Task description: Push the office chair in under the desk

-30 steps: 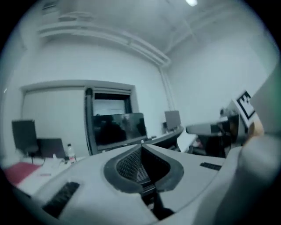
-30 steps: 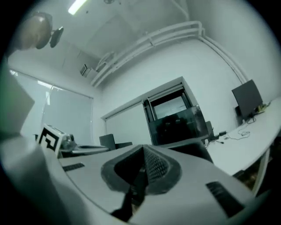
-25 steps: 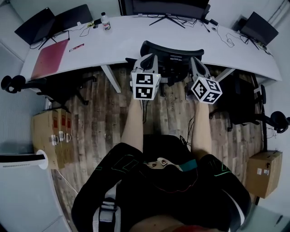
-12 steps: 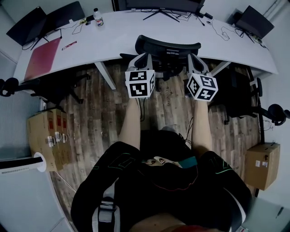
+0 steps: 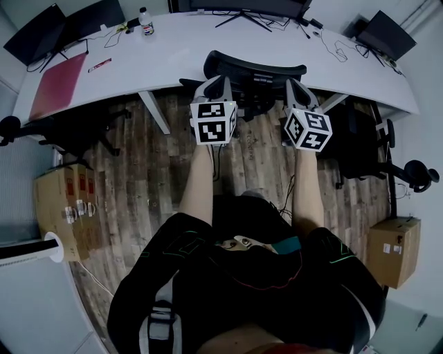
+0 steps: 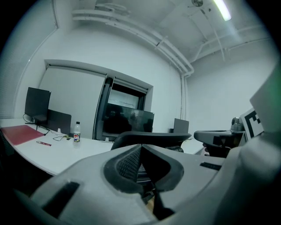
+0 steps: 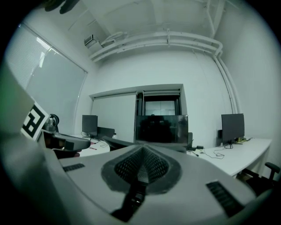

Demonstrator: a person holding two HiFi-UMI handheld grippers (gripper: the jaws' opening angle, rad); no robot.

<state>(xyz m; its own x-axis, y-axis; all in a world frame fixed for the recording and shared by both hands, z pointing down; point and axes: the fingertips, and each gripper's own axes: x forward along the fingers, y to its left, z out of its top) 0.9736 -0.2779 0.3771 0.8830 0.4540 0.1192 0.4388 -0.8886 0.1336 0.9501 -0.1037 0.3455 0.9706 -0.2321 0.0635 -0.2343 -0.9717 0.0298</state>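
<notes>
Head view, counts.
- Desk: one.
- Office chairs: three; top centre, left edge, right edge.
- Monitors: four; two upper left, one top centre, one upper right.
- Cardboard boxes: two; left edge, lower right.
- Bottle: one.
- Red folder: one.
- Red pen: one.

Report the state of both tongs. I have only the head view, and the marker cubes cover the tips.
Observer: In the left gripper view, the left gripper has its tongs pressed together with nothing between them.
Operator: Now give me the right.
Observer: In its own view, the right gripper also has its tongs shut and empty.
Operator: Say what lies just past the left tips.
Observer: The top edge of the office chair backrest sits right behind them. I cannot tell whether they touch it.
</notes>
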